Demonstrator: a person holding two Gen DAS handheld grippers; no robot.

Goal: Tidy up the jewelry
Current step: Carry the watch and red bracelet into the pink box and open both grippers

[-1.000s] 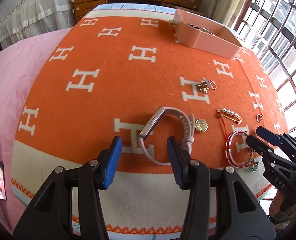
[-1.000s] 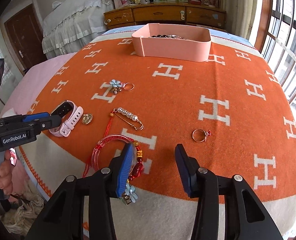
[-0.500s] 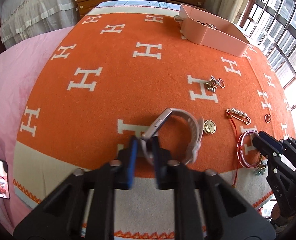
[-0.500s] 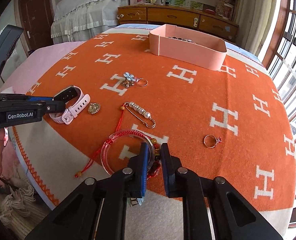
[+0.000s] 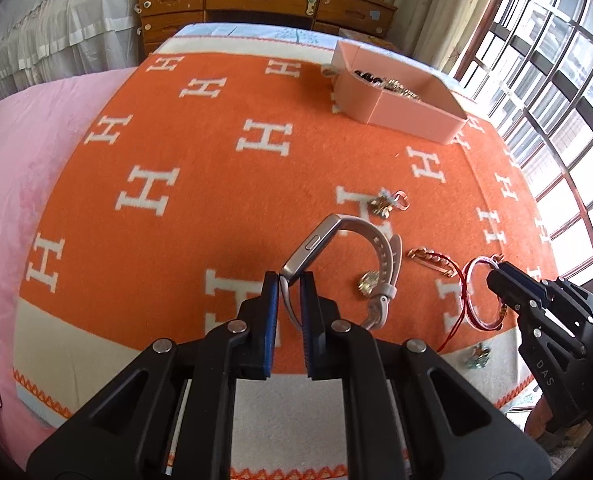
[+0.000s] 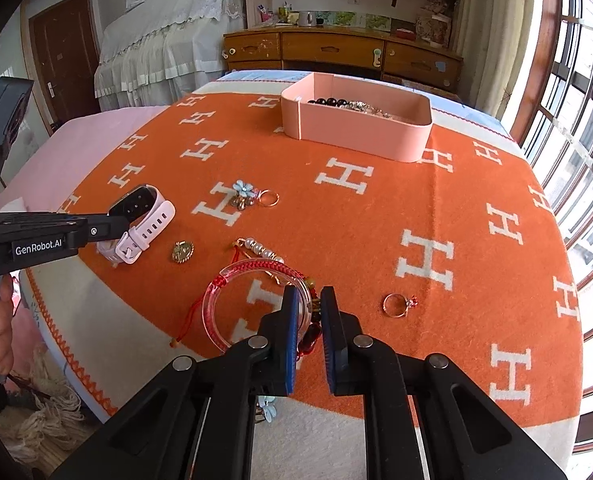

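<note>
Watch strap (image 5: 292, 306) between left fingers (image 5: 271, 312)

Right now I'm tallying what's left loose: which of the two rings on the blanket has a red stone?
The ring beside the right gripper has the red stone; the other ring is hooked to a blue flower charm.

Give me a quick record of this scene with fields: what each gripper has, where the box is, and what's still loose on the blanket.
left gripper: shut on pink watch
right gripper: shut on red bangle
pink box: far end of orange blanket, already holding jewelry
loose pieces: gold ring, pearl pin, gold pendant, blue flower charm
</note>
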